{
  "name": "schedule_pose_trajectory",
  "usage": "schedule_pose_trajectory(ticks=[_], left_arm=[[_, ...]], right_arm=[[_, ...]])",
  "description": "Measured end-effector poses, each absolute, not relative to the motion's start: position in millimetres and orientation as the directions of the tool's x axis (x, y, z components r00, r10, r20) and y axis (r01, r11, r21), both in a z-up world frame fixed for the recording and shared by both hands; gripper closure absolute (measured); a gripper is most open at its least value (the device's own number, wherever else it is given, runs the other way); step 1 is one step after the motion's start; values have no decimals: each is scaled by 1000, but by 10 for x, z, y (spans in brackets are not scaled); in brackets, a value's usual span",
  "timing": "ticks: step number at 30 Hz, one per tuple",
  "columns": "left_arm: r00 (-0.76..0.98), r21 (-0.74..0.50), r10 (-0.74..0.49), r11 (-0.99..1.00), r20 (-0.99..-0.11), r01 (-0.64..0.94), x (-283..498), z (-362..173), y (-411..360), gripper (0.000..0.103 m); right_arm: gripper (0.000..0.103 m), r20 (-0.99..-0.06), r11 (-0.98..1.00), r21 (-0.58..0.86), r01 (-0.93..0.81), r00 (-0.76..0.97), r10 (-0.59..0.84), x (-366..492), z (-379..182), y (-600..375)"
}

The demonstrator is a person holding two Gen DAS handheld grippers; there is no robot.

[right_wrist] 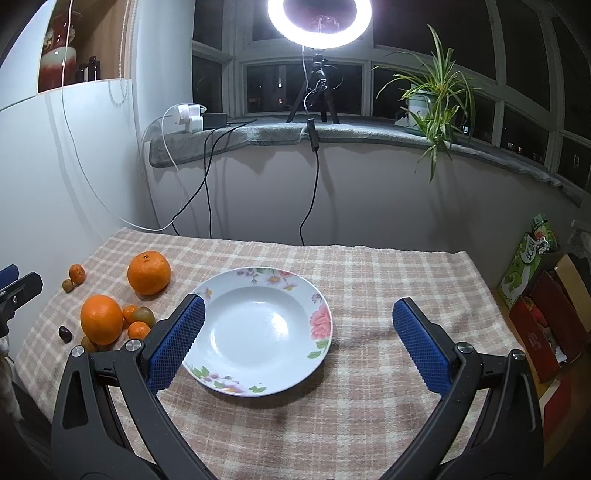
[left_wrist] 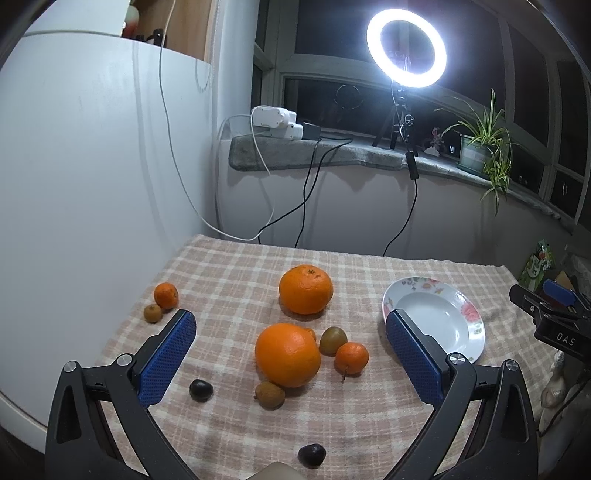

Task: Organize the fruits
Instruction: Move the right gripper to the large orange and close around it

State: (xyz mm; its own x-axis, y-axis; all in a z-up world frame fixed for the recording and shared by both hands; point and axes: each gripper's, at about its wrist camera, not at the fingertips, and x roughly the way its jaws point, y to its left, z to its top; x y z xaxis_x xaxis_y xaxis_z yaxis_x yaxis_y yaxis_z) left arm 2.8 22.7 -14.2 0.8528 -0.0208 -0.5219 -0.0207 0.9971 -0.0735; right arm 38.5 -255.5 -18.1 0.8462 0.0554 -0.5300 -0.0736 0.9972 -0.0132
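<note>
Left of the flowered plate (right_wrist: 321, 291), some small fruit is half hidden behind the near orange (right_wrist: 101, 319), and in the left wrist view a pale blurred shape at the bottom edge cannot be made out. The plate sits on a checked cloth (right_wrist: 388, 280) below a windowsill with a ring light (right_wrist: 319, 22) and potted plant (right_wrist: 424, 99). Both the left gripper (left_wrist: 290, 328) and right gripper (right_wrist: 297, 314) are spread wide, holding nothing; the fruits lie on the cloth left of the bare plate.
</note>
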Motion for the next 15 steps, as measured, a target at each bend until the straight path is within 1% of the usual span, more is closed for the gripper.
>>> schedule_pose_trajectory(ticks=[4, 8, 11, 15], left_arm=[[836, -102, -38, 995, -548, -22, 37, -231, 314, 2], [814, -117, -43, 993, -579, -32, 24, -342, 400, 5], [792, -167, -78, 986, -605, -30, 32, -438, 503, 10], [765, -220, -121, 975, -633, -29, 69, -567, 582, 16]], right_arm=[[0, -544, 992, 11, -125, 832, 111, 424, -221, -2477], [6, -563, 977, 57, -208, 801, 203, 473, -274, -2360], [12, -583, 955, 106, -278, 760, 286, 545, -320, -2238], [15, -608, 902, 194, -385, 674, 418, 656, -410, -2040]])
